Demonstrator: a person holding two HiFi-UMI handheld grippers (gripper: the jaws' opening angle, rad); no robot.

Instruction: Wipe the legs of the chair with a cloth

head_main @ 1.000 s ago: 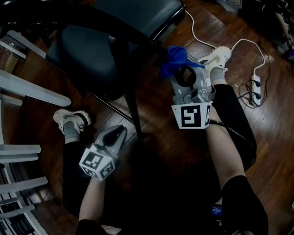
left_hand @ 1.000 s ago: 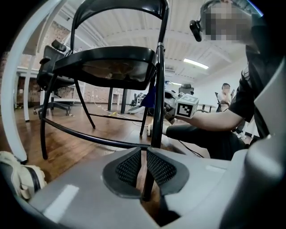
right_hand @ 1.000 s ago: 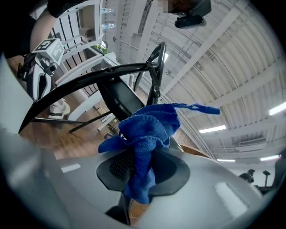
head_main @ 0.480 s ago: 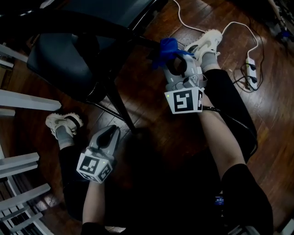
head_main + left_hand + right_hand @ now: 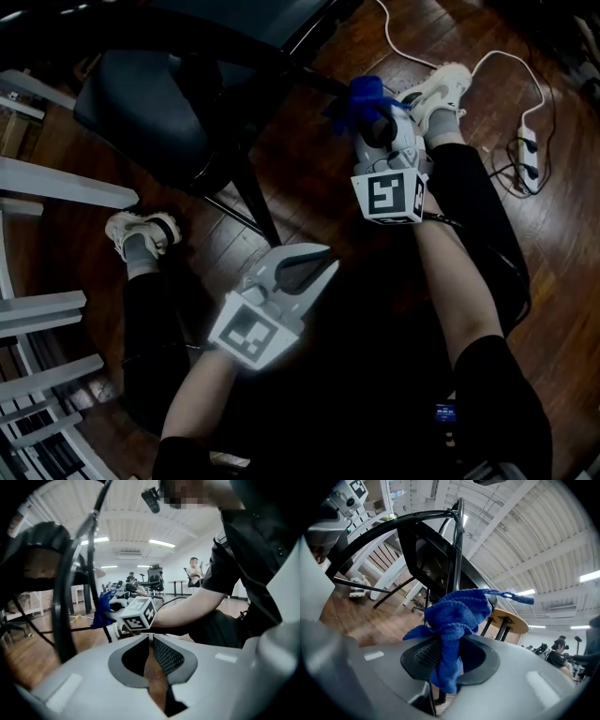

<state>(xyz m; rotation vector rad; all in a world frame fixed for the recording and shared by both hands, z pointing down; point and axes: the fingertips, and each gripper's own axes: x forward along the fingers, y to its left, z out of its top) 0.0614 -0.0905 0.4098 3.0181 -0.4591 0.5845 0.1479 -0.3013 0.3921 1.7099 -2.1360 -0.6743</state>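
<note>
Two right gripper (image 5: 375, 120) jaws pinch a fluffy blue cloth (image 5: 457, 613); the black metal chair leg (image 5: 458, 550) just ahead could tug it loose. Left gripper (image 5: 326, 253) jaws just closed, empty.

left tool (image 5: 329, 255) swung right, empty jaws closing

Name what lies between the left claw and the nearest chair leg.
Head view: only bare wood floor separates the left claw from that chair leg.
</note>
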